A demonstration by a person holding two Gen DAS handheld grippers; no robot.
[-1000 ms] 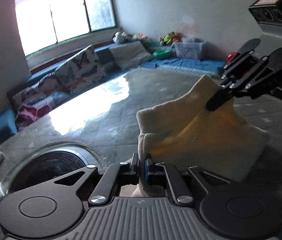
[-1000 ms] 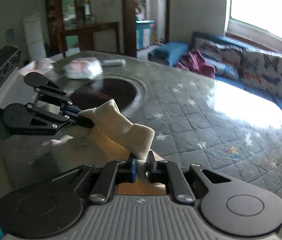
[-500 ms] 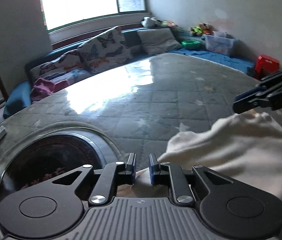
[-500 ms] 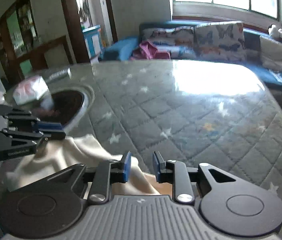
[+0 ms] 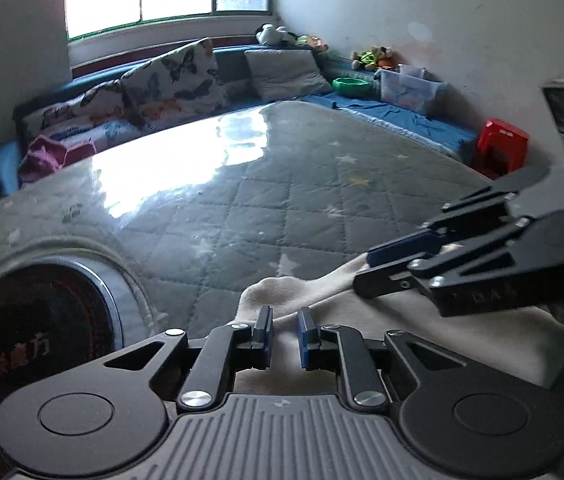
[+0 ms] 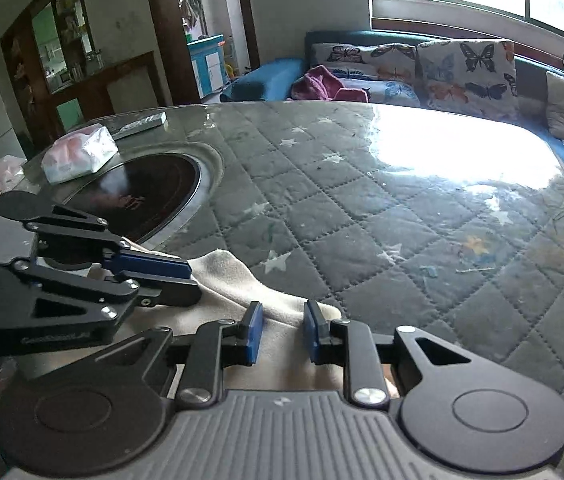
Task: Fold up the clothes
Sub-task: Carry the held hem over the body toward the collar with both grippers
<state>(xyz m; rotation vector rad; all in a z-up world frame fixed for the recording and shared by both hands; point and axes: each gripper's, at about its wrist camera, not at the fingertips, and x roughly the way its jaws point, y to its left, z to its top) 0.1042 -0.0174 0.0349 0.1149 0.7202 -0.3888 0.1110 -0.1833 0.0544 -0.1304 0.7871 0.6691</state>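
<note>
A cream cloth (image 5: 414, 312) lies on the quilted grey table, its near edge under both grippers; it also shows in the right wrist view (image 6: 233, 280). My left gripper (image 5: 284, 334) is open, its jaws apart just above the cloth's left edge. My right gripper (image 6: 282, 336) is open over the cloth's right edge. In the left wrist view the right gripper (image 5: 366, 266) comes in from the right, low over the cloth. In the right wrist view the left gripper (image 6: 191, 282) comes in from the left.
A round black hob (image 5: 21, 320) is set into the table to the left of the cloth. A tissue pack (image 6: 77, 154) and a remote (image 6: 141, 124) lie beyond it. Sofa cushions (image 5: 169, 80) line the far side. A red stool (image 5: 502, 148) stands right.
Both grippers lowered the cloth onto the table and opened, letting go of it. The cloth went from held up and draped to lying flat.
</note>
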